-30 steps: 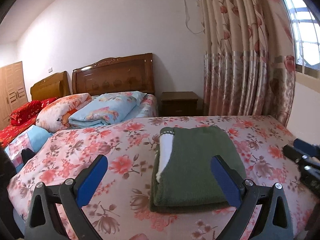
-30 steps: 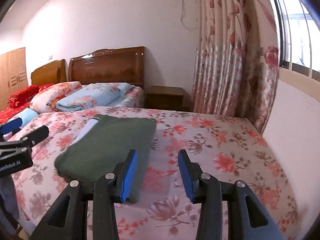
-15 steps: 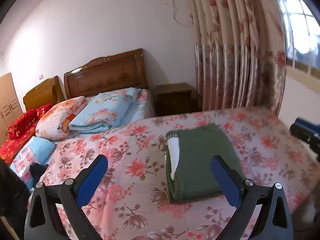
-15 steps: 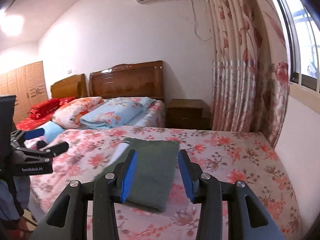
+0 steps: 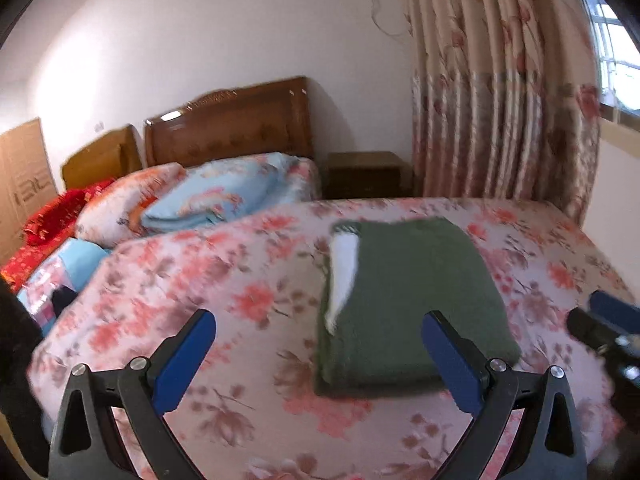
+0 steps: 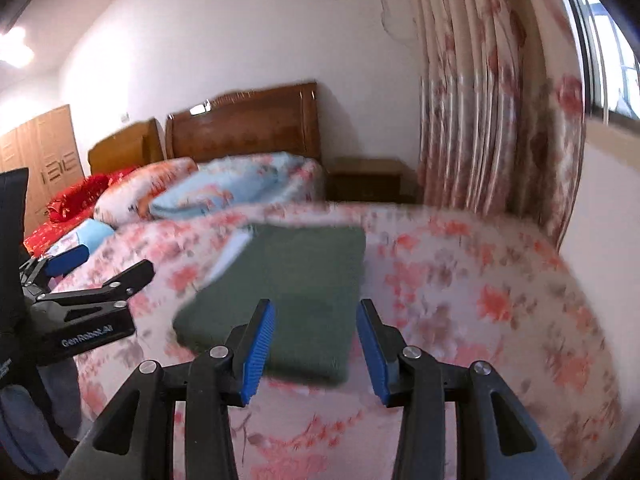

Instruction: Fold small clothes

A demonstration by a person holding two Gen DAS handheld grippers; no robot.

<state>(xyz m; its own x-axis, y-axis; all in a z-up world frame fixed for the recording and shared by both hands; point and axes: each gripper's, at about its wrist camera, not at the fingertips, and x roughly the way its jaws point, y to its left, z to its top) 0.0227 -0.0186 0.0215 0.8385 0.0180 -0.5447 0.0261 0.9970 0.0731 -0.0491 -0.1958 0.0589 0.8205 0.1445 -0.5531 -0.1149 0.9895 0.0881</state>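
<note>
A folded dark green garment (image 5: 408,300) with a white inner layer showing at its left edge lies flat on the floral bed cover (image 5: 240,300). It also shows in the right wrist view (image 6: 296,300). My left gripper (image 5: 318,354) is wide open and empty, held above the near edge of the bed, with the garment between and beyond its fingers. My right gripper (image 6: 316,344) is open and empty, just short of the garment's near edge. The left gripper shows at the left of the right wrist view (image 6: 80,280).
A second bed with folded quilts and pillows (image 5: 192,200) stands behind, with wooden headboards (image 5: 228,128). A nightstand (image 5: 366,172) and floral curtains (image 5: 500,100) are at the back right. A wall runs along the bed's right side (image 6: 600,200).
Both grippers have come back down and closer to the bed and the folded garment after lifting away. Their jaws stay open. The garment has not moved.
</note>
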